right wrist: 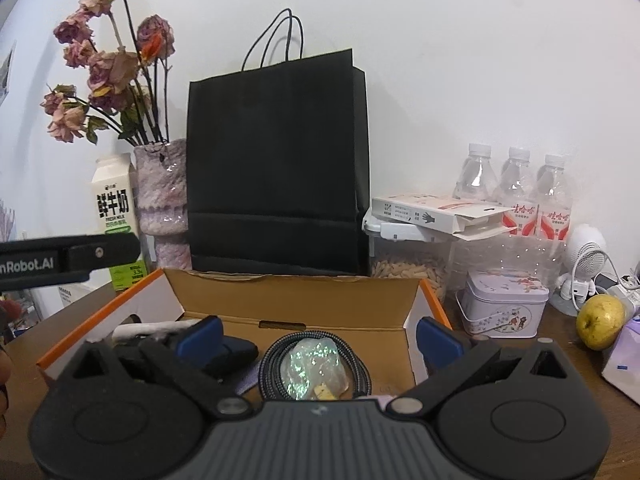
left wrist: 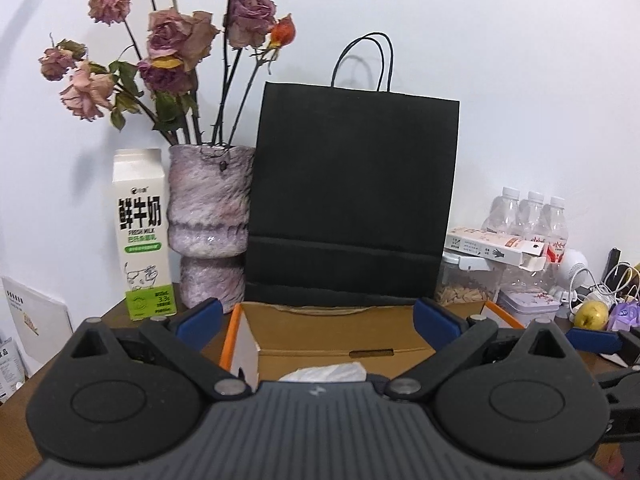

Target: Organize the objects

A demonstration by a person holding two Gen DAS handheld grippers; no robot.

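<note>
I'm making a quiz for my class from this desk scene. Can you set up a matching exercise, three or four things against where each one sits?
Things:
1. milk carton
2. coiled cable
3. glove box
4. yellow fruit

Places:
A. inside the open cardboard box
B. on top of the clear lidded container
C. left of the vase
D. right of the floral tin

Pairs: 1-C, 2-A, 3-B, 4-D

Both cameras sit low and close, looking forward at the wall; both see the black bag (left wrist: 352, 200) (right wrist: 278, 168) and open box (left wrist: 340, 344) (right wrist: 296, 304).
</note>
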